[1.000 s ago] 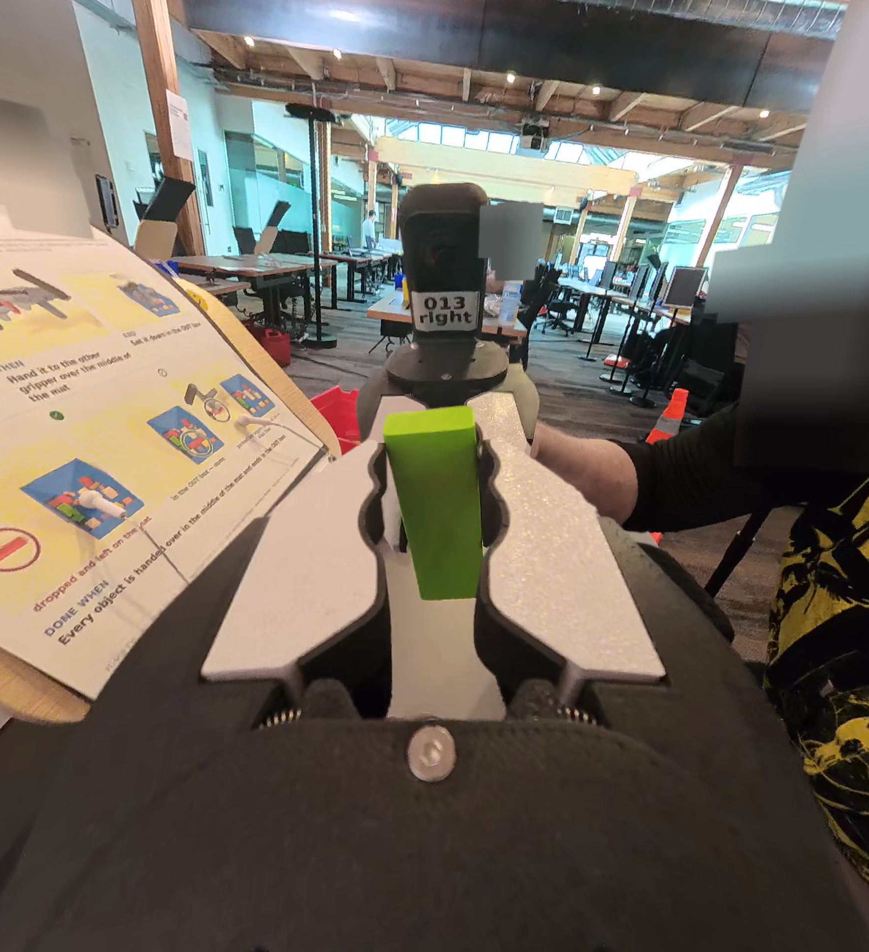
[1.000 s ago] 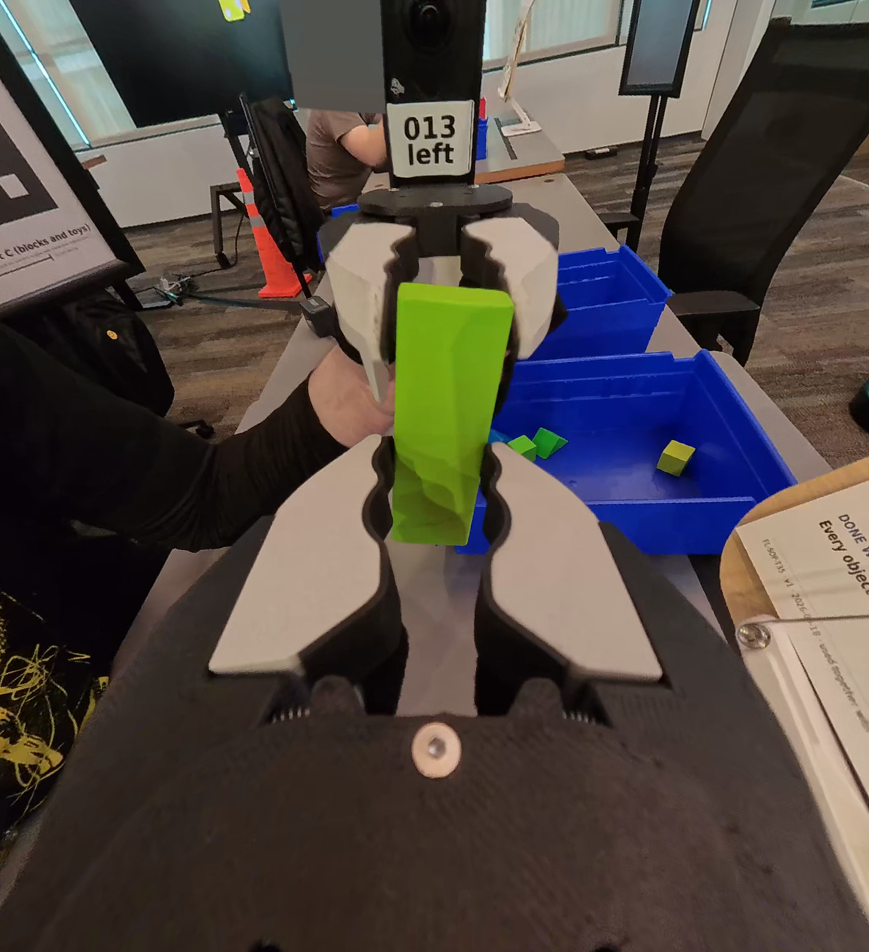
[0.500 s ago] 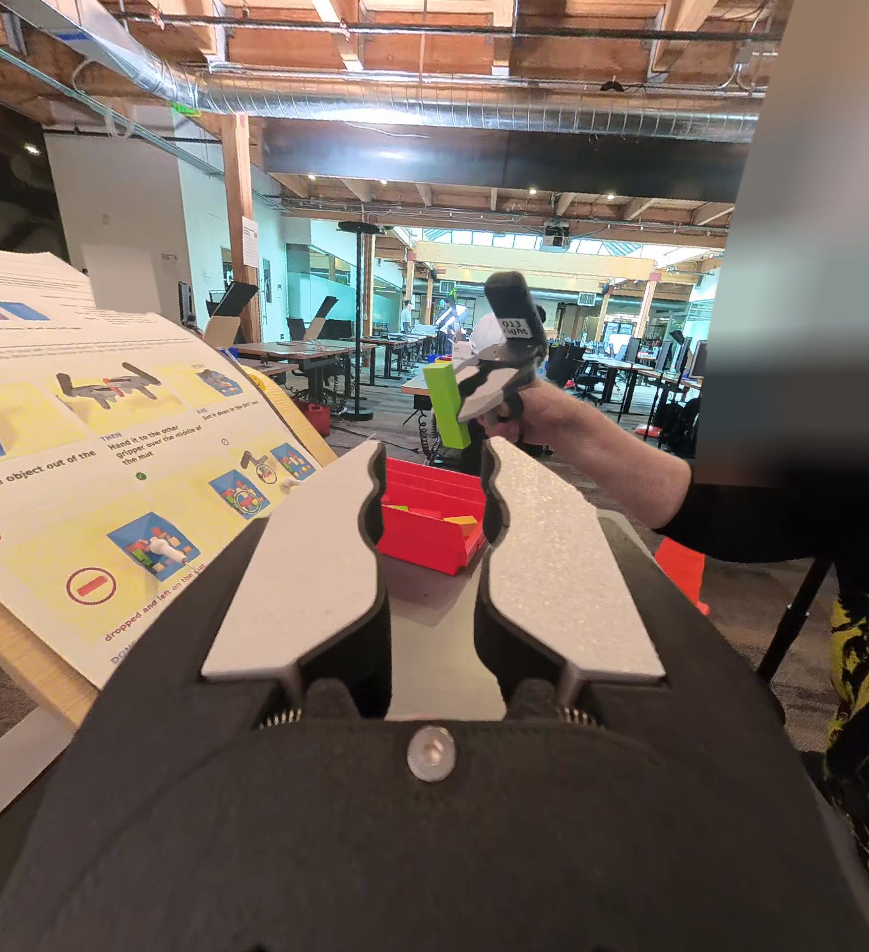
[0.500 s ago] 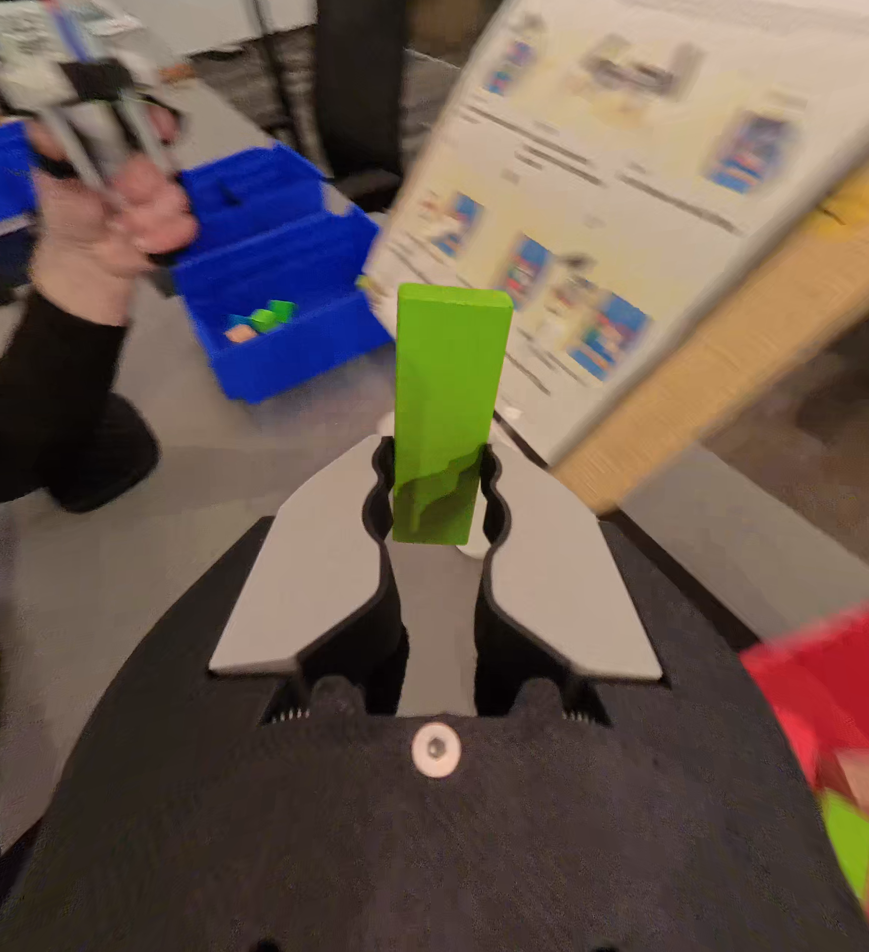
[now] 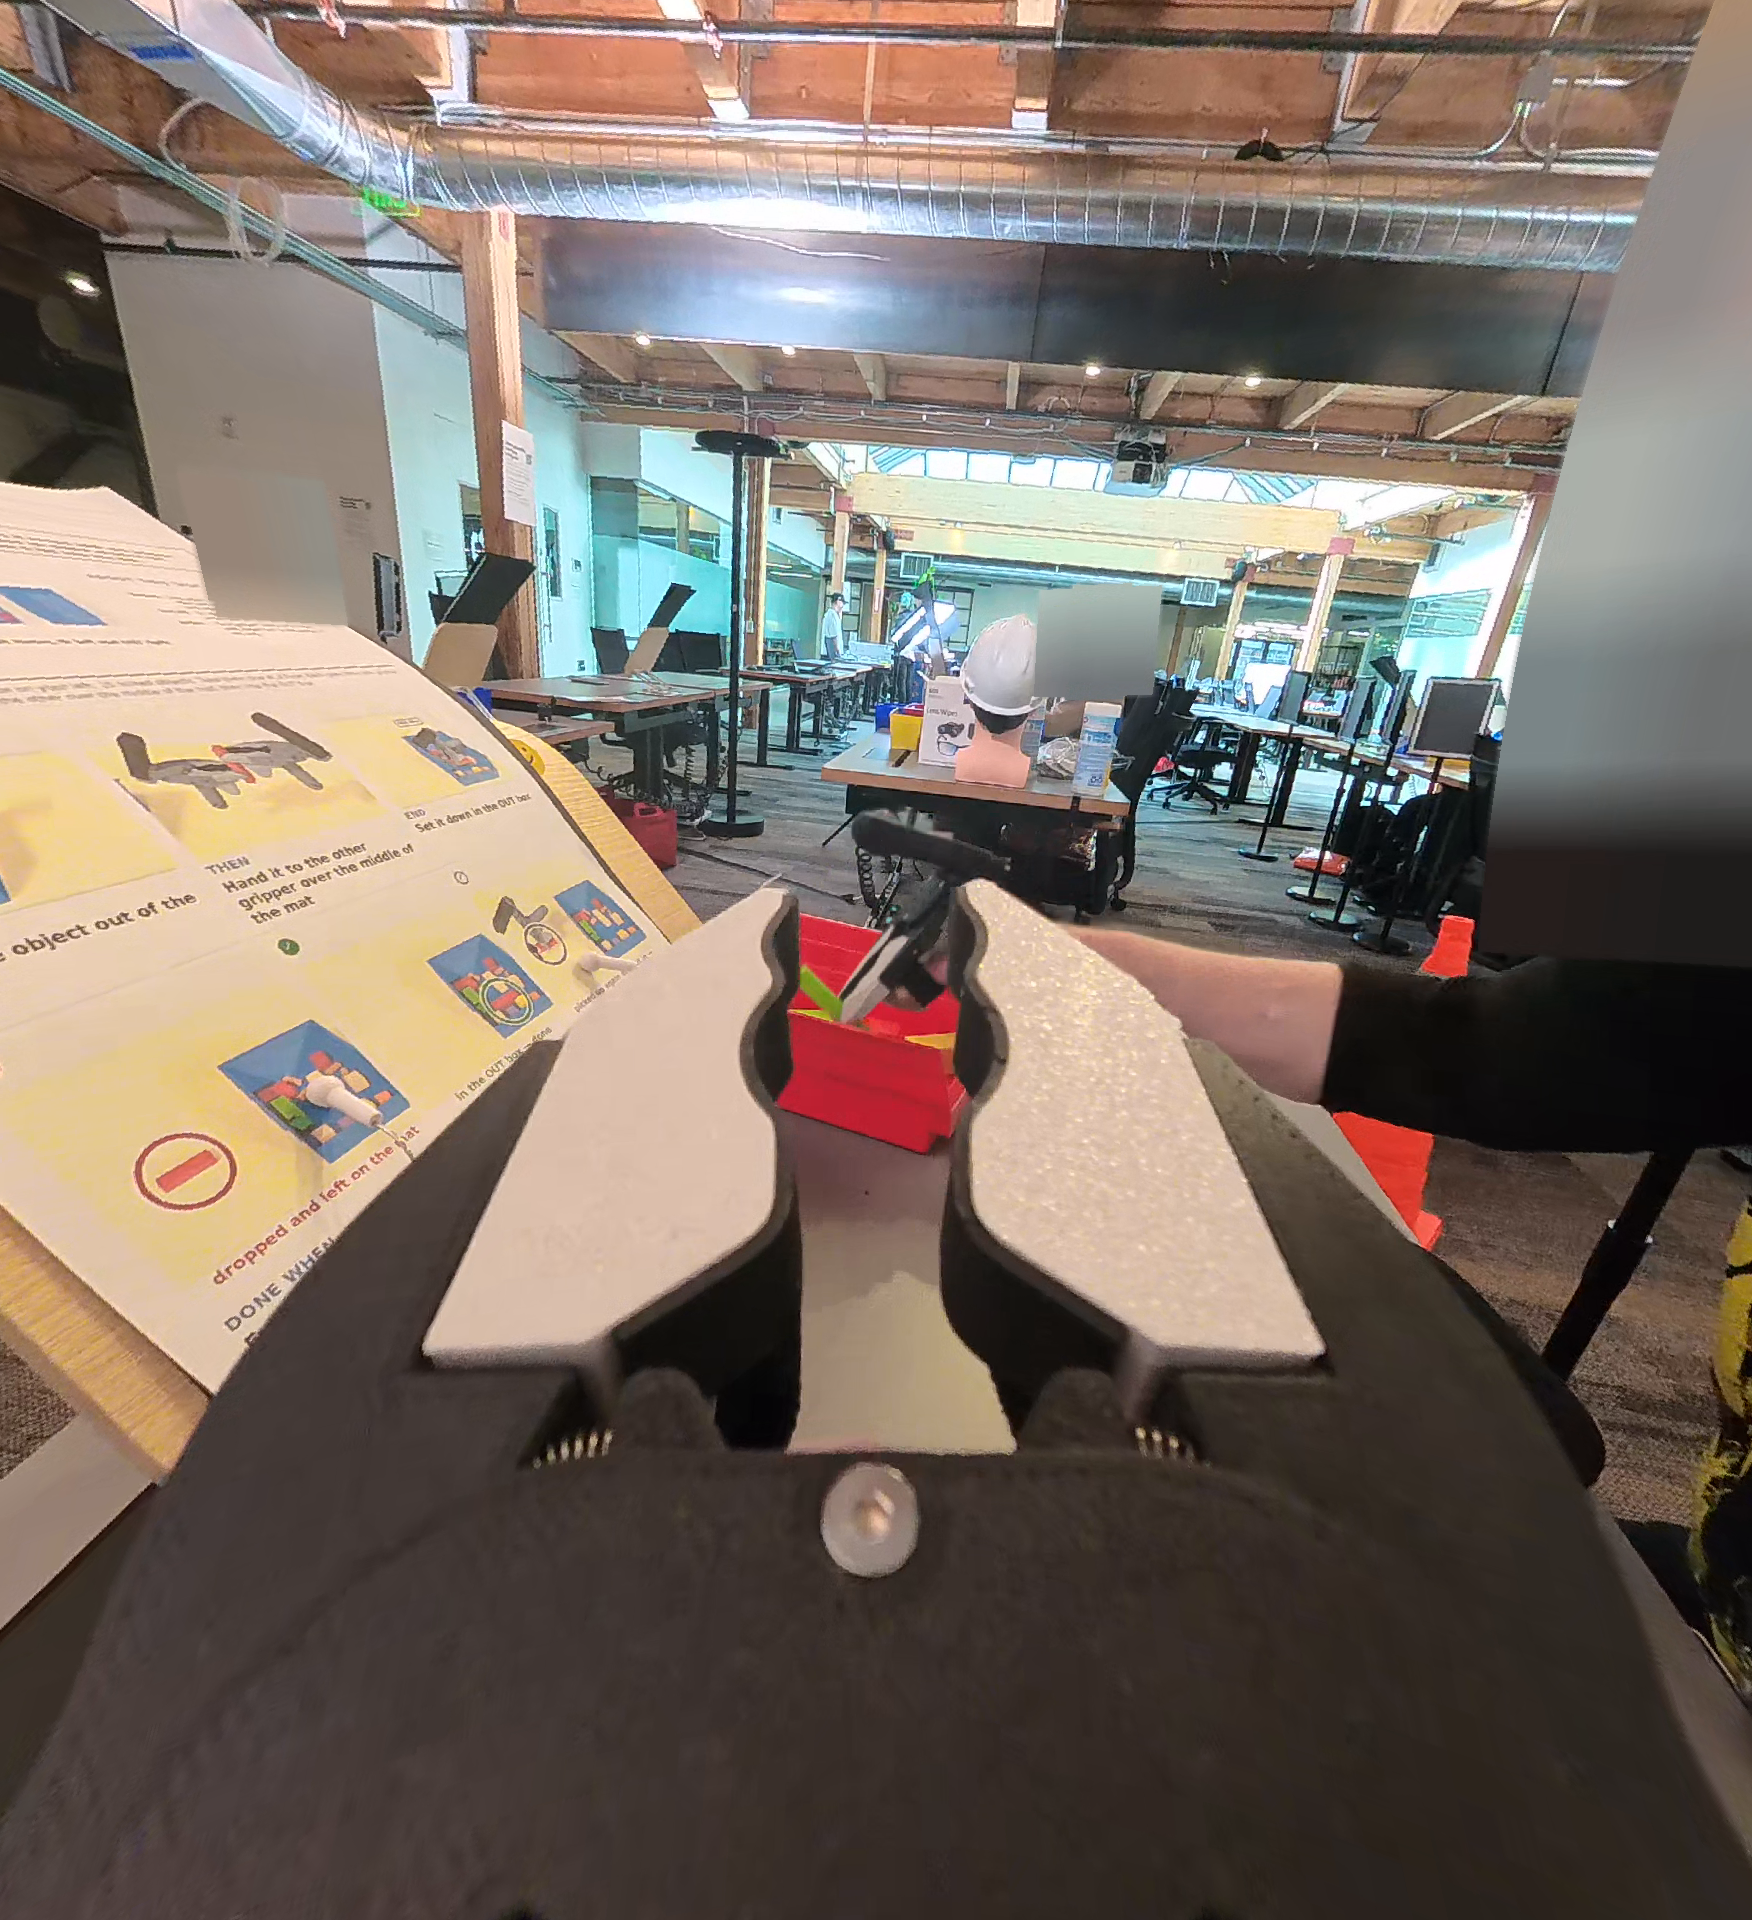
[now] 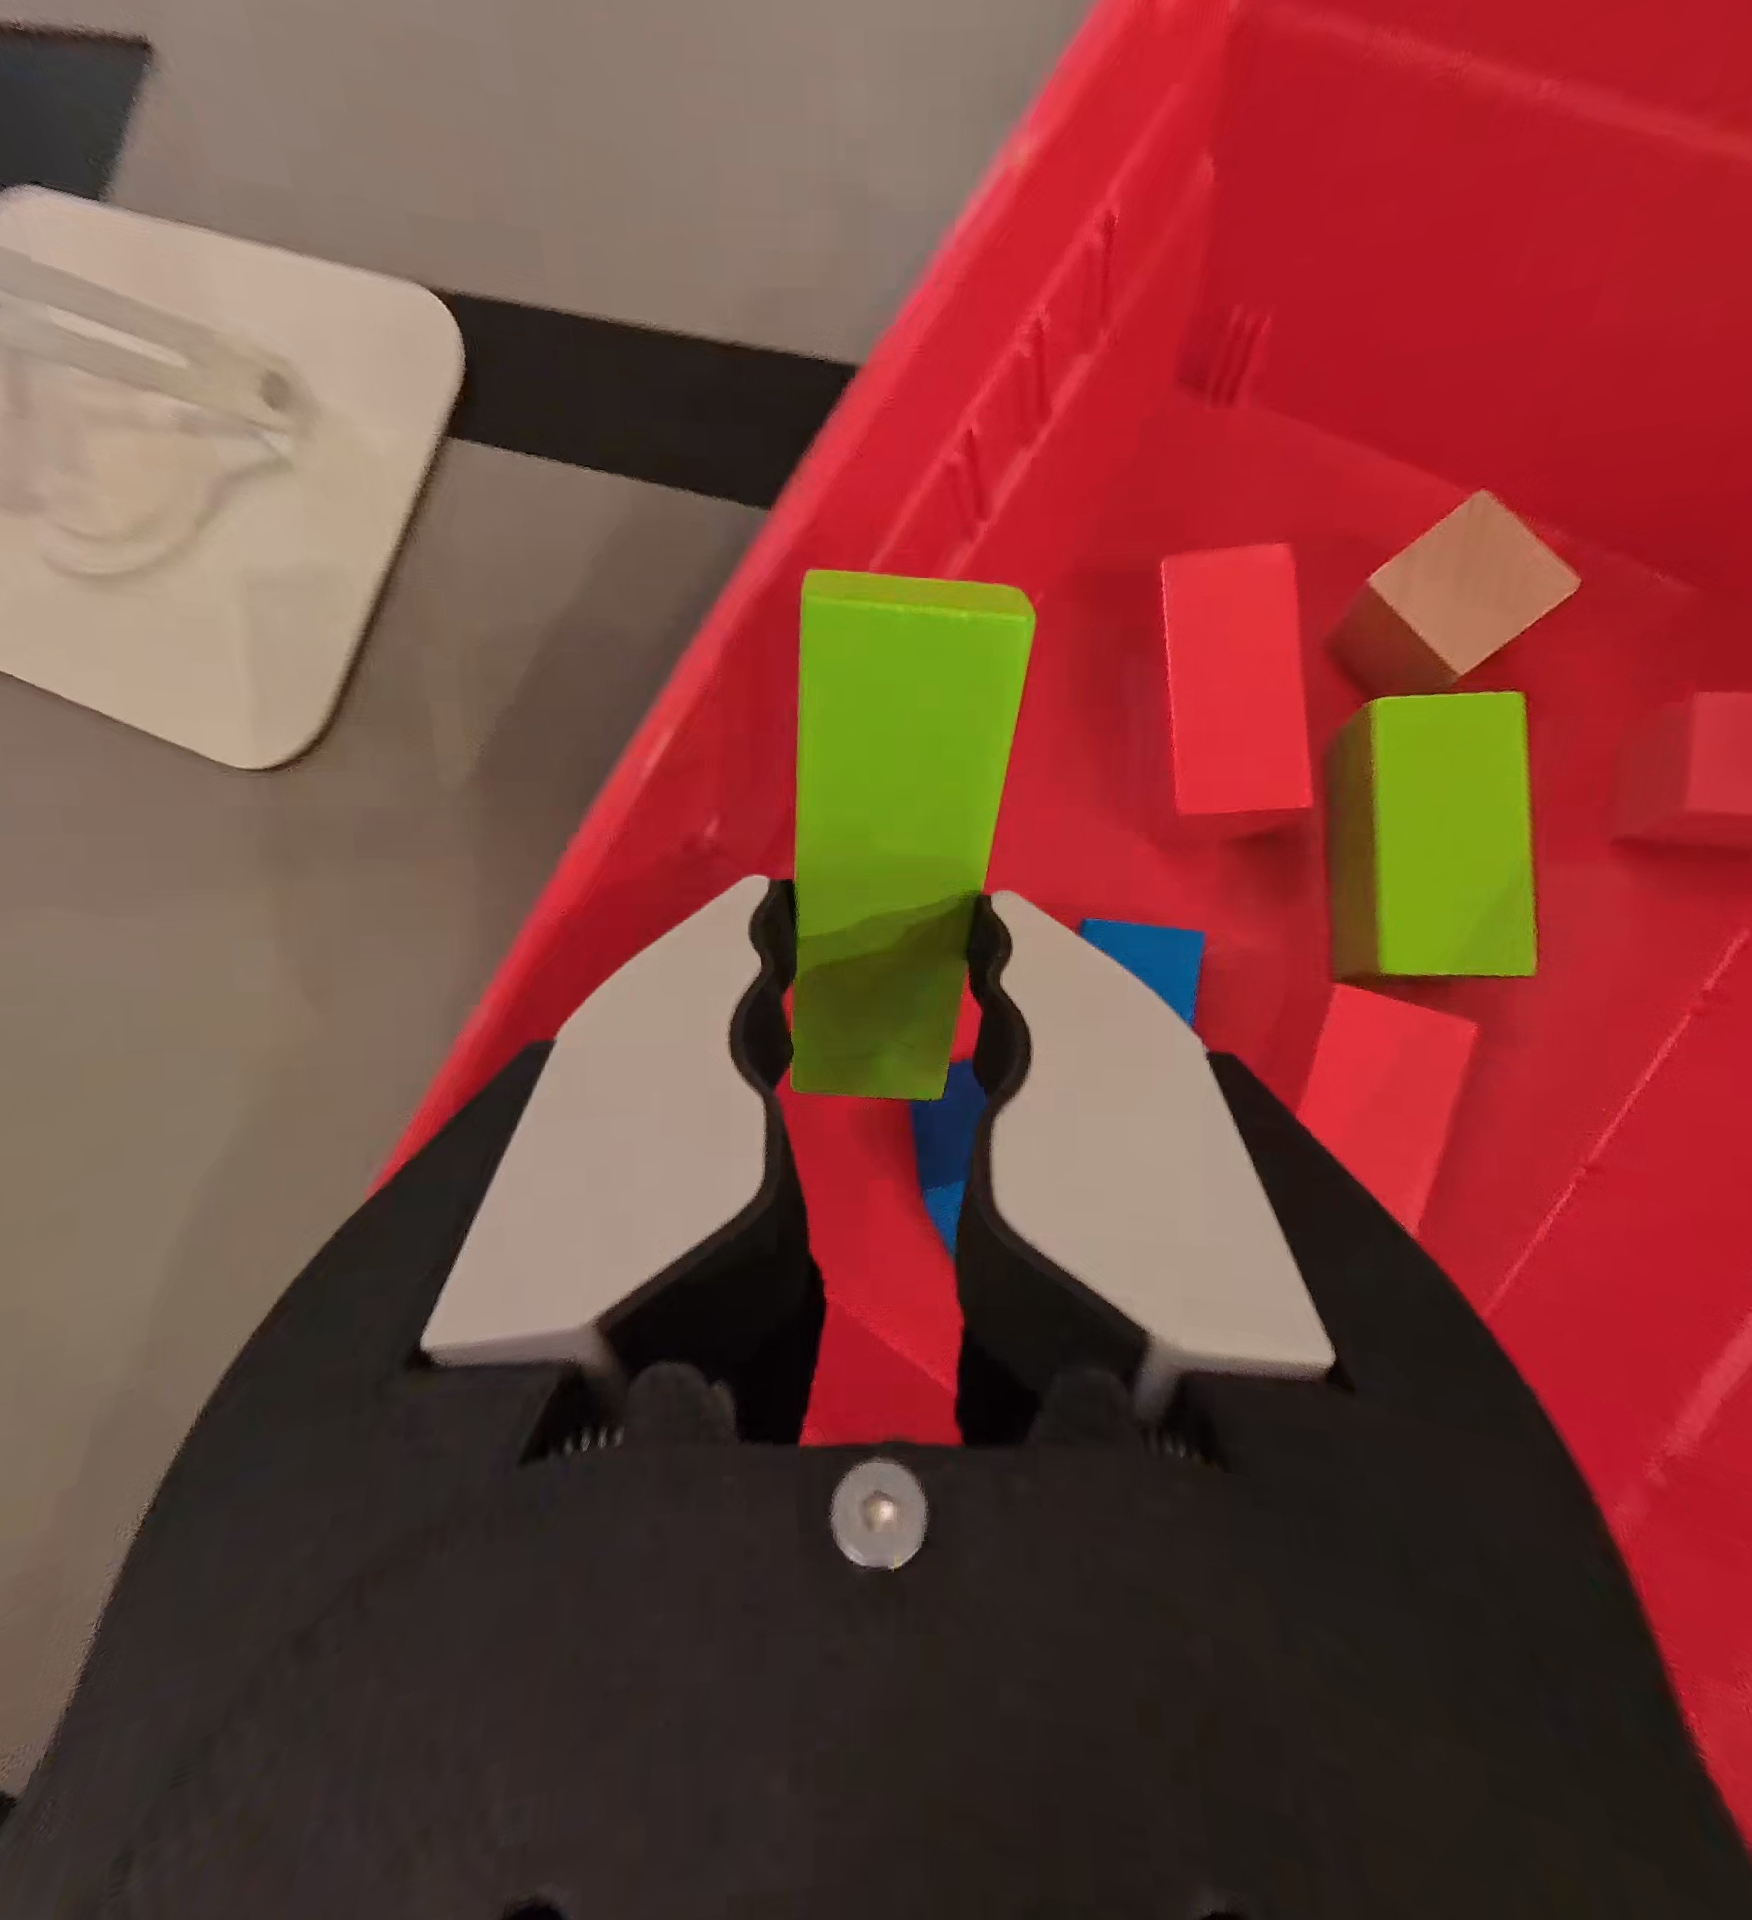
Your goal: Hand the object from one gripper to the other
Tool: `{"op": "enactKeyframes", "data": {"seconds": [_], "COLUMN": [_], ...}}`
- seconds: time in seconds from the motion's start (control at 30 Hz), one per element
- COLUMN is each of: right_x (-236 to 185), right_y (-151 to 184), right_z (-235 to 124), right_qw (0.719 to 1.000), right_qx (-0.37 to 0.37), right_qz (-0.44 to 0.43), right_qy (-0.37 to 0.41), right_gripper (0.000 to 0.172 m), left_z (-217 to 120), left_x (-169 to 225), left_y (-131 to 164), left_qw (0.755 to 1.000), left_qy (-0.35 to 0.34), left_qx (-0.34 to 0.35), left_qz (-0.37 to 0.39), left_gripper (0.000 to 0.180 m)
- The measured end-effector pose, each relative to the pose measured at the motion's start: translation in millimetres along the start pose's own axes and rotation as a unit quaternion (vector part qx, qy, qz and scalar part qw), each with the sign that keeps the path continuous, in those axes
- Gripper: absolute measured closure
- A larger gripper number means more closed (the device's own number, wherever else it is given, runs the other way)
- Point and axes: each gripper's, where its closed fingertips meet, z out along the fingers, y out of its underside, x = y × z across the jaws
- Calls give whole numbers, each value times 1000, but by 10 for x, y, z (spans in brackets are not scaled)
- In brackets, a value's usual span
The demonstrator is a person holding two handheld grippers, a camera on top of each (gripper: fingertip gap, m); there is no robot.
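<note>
Handover looks done; the block hangs over the red bin.

The left gripper (image 5: 867, 971) stands back, parted and empty, while the right gripper (image 6: 882, 977) clamps the long green block (image 6: 903, 790) above the red bin (image 6: 1474, 260); next, lower and release.

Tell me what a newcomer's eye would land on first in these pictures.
First, the long green block clamped between the pads of the right gripper, held over the red bin. Next, the loose blocks on the bin's floor: red ones, a shorter green one, a blue one and a plain wooden cube. In the left wrist view, the left gripper stands open with nothing between its fingers, beside a tilted instruction sheet.
</note>
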Motion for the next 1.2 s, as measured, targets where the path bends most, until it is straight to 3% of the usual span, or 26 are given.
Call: {"op": "enactKeyframes", "data": {"seconds": [0.27,0.53,1.0,1.2], "right_x": [246,332,363,355], "right_y": [207,357,328,329], "right_z": [470,555,581,582], "right_qw": [991,978,974,976], "right_qx": [-119,-195,-203,-198], "right_qz": [-27,-29,-53,-47], "right_qy": [53,70,85,81], "right_gripper": [141,141,141,139], "left_z": [-44,-50,-96,-229], "left_x": [-45,-65,-99,-261], "left_y": [-11,-7,-12,20], "left_qw": [1000,1000,999,995], "left_qy": [-8,-11,-27,-82], "left_qx": [1,-1,-11,-39], "left_qz": [3,5,16,34], "left_gripper": [154,154,153,153]}}
